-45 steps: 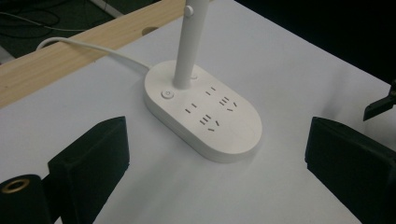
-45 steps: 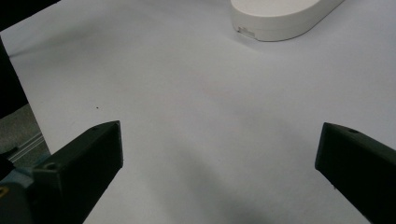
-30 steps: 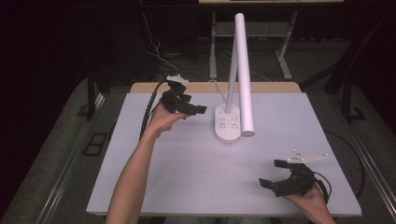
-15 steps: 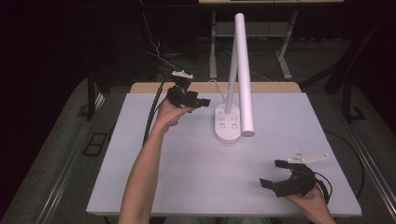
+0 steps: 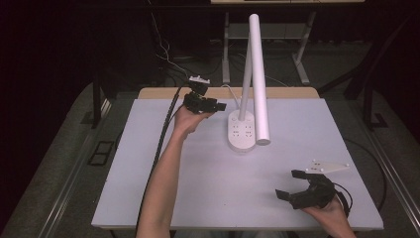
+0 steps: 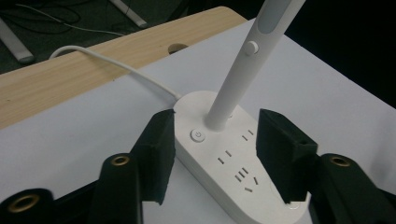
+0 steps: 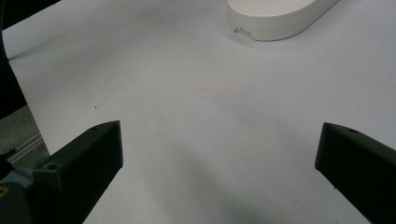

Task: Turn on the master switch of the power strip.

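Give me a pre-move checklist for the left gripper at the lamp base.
1. Left gripper lined up on the lamp base: ok, jaws on either side of it.
2. Jaws, which have just been closing, pressing the base: cannot tell.
3. Power button unobstructed: ok.
4. Lamp stem clear of the jaws: ok.
5. White cord out of the way: ok, behind the base.
6. Right gripper parked: ok, open, apart from the lamp.

Lamp base on table — cable trailing behind it.

White table, lamp base on it
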A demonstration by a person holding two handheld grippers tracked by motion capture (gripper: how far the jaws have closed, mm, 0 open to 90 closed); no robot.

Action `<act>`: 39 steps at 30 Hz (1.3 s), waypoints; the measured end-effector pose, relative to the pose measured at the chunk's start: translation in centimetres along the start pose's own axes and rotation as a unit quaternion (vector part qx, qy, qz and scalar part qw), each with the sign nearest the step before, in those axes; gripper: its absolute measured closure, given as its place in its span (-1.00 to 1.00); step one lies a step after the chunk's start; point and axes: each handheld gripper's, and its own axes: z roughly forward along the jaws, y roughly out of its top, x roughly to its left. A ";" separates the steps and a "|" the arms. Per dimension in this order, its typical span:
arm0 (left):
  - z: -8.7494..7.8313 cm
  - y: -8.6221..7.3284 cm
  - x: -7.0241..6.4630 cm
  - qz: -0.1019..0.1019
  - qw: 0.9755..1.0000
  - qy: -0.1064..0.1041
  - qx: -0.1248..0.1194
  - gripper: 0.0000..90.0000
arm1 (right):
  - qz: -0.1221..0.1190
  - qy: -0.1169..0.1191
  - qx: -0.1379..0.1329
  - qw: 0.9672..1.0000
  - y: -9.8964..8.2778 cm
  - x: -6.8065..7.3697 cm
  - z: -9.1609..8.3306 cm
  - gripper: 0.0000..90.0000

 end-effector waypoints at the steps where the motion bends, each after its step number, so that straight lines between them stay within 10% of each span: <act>1: 0.2 -0.1 0.0 -0.004 1.000 -0.003 -0.003 0.13 | 0.002 0.001 0.002 1.000 0.0 0.0 0.1 -0.99; 14: 1.9 -0.4 0.0 -0.007 1.000 -0.003 0.007 0.96 | 0.003 0.004 0.004 1.000 0.0 0.3 0.3 -0.99; 39: 6.0 -1.1 0.0 -0.014 1.000 0.005 0.024 1.00 | 0.002 0.007 0.004 1.000 -0.1 0.4 0.3 -0.99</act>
